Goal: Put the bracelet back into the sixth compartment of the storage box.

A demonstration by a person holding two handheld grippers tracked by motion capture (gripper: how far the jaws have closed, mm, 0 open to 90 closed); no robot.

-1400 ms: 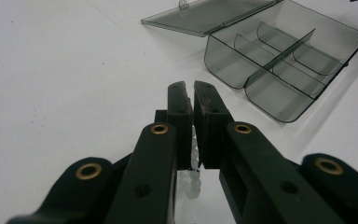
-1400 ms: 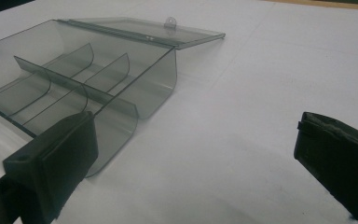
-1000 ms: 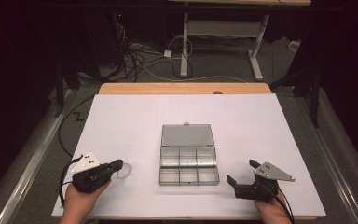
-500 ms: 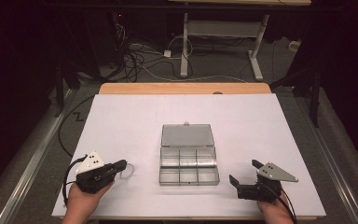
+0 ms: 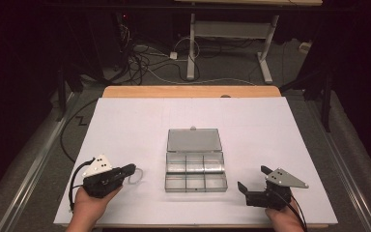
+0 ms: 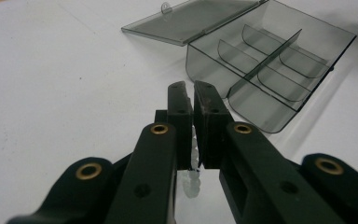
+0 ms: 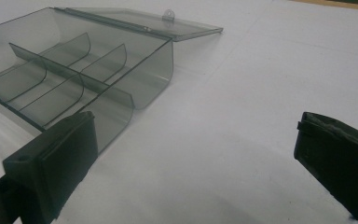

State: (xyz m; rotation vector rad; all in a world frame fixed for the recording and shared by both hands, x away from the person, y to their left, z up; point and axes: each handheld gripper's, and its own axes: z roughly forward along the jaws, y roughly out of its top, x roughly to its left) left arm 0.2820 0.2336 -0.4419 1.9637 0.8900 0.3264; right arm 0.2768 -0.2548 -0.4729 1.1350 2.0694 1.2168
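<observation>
From the high view, a smoky clear plastic compartment box (image 5: 195, 169) sits mid-counter (image 5: 125, 125), lid flat open behind it; the left claw (image 5: 131, 168) lies to its left, the right claw (image 5: 252, 179) to its right. In the left gripper view, the jaws pinch a pale beaded string (image 6: 192, 179) (mostly hidden between them). In the right gripper view, the jaws are spread wide beside the box's rounded dividers.

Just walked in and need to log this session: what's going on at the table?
A person holds a gripper in each hand beside an open clear compartment box, lid laid flat behind it. The left gripper has its jaws pinched on a small pale translucent piece, lying on the white table. The right gripper waits open, holding nothing.
</observation>
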